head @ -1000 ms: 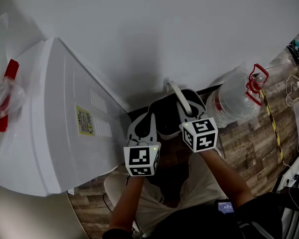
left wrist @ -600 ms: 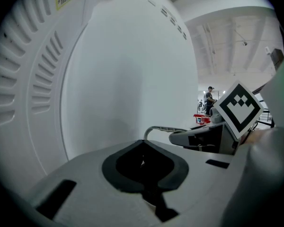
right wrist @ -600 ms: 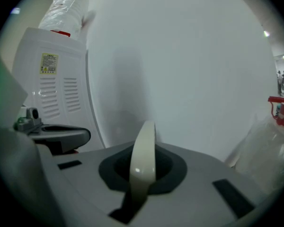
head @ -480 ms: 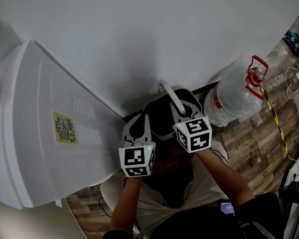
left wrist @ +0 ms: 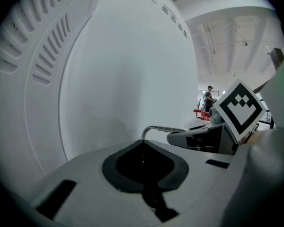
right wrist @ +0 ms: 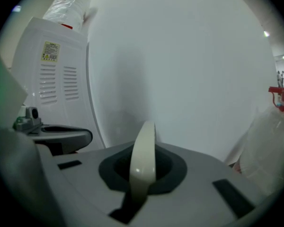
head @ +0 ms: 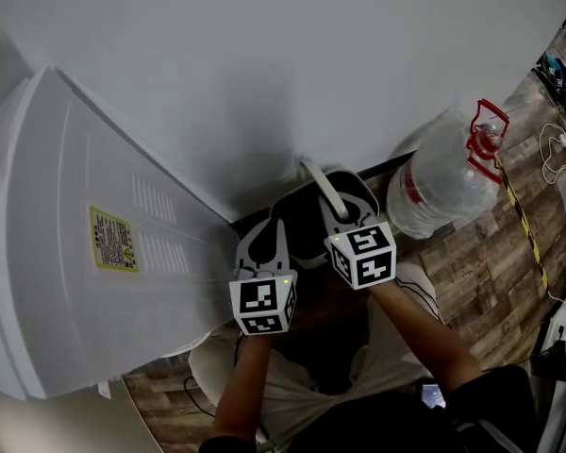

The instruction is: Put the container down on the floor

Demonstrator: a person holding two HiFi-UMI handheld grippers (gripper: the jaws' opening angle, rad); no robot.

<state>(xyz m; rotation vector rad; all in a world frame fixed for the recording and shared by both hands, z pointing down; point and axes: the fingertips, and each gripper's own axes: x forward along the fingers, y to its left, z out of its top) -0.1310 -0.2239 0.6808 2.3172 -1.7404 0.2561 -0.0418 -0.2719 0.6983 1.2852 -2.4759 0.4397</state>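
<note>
While the dark container (head: 302,225) hung by its pale handle (right wrist: 143,150) low between the white vented appliance (head: 94,253) and the large water bottle (head: 439,187), not yet set on the wood-pattern floor (head: 472,267), the correct procedure was a slow, vertical descent with the base kept level, releasing only once the handle went slack. The right gripper (right wrist: 142,171) had its fingers (right wrist: 213,169) pinched on that handle, the forearm reaching forward and angled slightly down. The left gripper (left wrist: 144,164) sat just beside the container's near rim, its fingers (left wrist: 85,169) pressed together, apparently on nothing in the dim view.
</note>
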